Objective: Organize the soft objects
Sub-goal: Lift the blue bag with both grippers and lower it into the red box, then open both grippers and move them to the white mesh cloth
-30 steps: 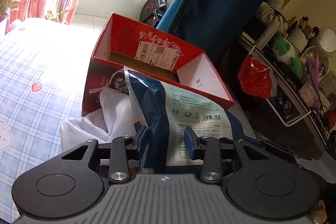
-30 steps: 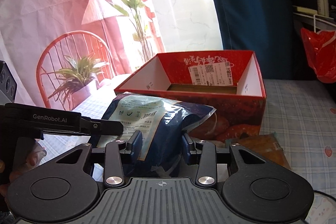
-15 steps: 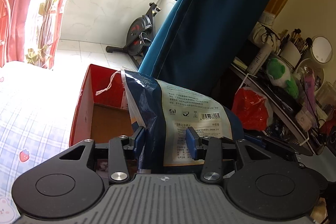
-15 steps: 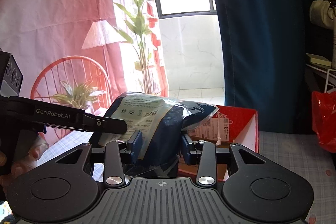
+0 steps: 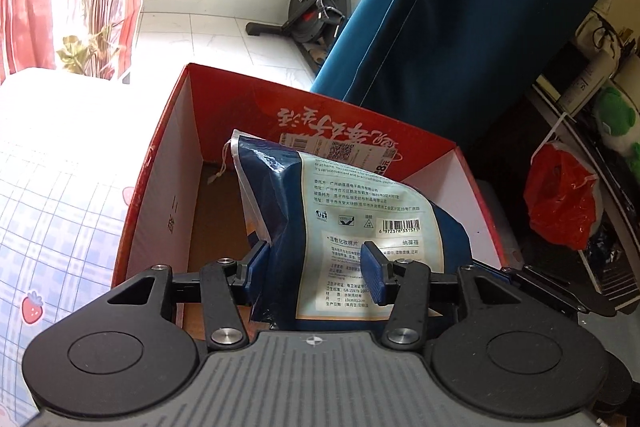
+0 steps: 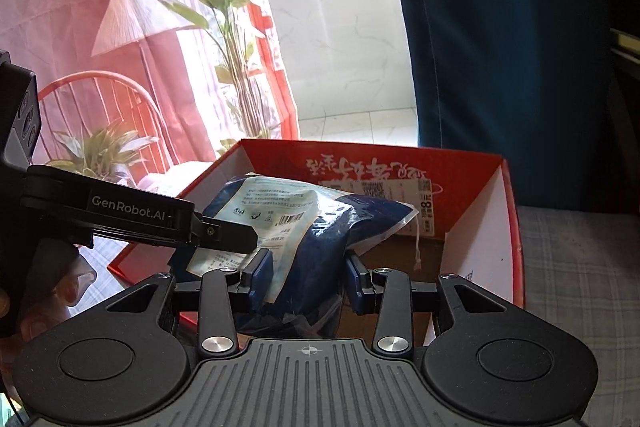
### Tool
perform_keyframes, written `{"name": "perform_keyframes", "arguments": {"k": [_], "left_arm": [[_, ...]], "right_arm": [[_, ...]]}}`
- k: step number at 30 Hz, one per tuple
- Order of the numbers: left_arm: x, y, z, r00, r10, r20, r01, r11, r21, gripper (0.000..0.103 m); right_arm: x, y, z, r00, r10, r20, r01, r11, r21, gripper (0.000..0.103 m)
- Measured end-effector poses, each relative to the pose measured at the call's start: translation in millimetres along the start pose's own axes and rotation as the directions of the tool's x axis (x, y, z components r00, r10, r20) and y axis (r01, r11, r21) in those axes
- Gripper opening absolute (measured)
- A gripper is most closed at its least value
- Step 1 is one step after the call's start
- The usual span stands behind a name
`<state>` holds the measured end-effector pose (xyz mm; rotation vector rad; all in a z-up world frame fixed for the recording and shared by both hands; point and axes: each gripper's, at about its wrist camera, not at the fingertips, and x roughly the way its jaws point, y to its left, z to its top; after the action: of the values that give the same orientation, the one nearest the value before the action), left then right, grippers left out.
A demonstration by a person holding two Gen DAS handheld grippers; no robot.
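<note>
Both the left gripper (image 5: 314, 269) and right gripper (image 6: 306, 277) clamped on the blue cotton-pad pack (image 5: 352, 211), held over the open red cardboard box (image 5: 160, 187), not yet released; other soft items not visible now

each camera sits just behind its own fingers, looking forward along them. the left wrist view tilts down into the red box (image 5: 168, 195) from close above its near rim. the right wrist view looks more level, from the box's other side. both share the blue pouch (image 5: 360, 211) and the box's labelled far wall.
</note>
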<state>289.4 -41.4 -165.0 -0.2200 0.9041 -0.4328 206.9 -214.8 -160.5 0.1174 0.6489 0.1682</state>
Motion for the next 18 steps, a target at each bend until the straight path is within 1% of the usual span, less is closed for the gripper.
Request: {"name": "perform_keyframes", "arguments": {"k": [3,5,6,7,9,12,18], "left_arm": [[6.5,2.4,3.5,1.000,-0.010,-0.004,0.010,1.000,-0.009,0.051],[6.6,0.8,2.4,1.000,-0.015,0.000,0.015,1.000,0.012,0.051],[6.5,1.0,2.9,1.000,-0.018,0.001,0.018,1.000,0.024,0.051],[3.0,3.4,0.3,1.000,-0.025,0.000,0.025,0.999,0.033,0.054],[-2.6,1.0,-4.6,1.000,-0.030,0.004,0.030,0.999,0.044,0.056],[-20.0,0.1,-12.4,0.999,-0.017,0.034,0.015,0.999,0.051,0.057],[-66.4,-5.3,-37.5,0.995,-0.025,0.093,0.014,0.994,0.109,0.057]], "right_arm": [[5.1,-3.8,-5.7,1.000,-0.010,-0.005,0.011,1.000,0.016,0.036],[8.2,-5.6,-6.8,1.000,-0.026,-0.006,0.026,0.999,0.036,0.037],[7.3,-7.8,-7.9,0.999,-0.042,-0.004,0.042,0.998,0.044,0.041],[6.4,-9.4,-9.7,0.998,-0.066,-0.004,0.066,0.996,0.053,0.043],[2.8,-10.9,-12.4,0.995,-0.095,-0.007,0.096,0.994,0.059,0.044],[-11.1,-6.2,-18.3,0.995,-0.100,0.008,0.100,0.994,0.052,0.045],[-53.6,11.4,-33.8,0.994,-0.074,0.075,0.072,0.997,0.033,0.048]]}}
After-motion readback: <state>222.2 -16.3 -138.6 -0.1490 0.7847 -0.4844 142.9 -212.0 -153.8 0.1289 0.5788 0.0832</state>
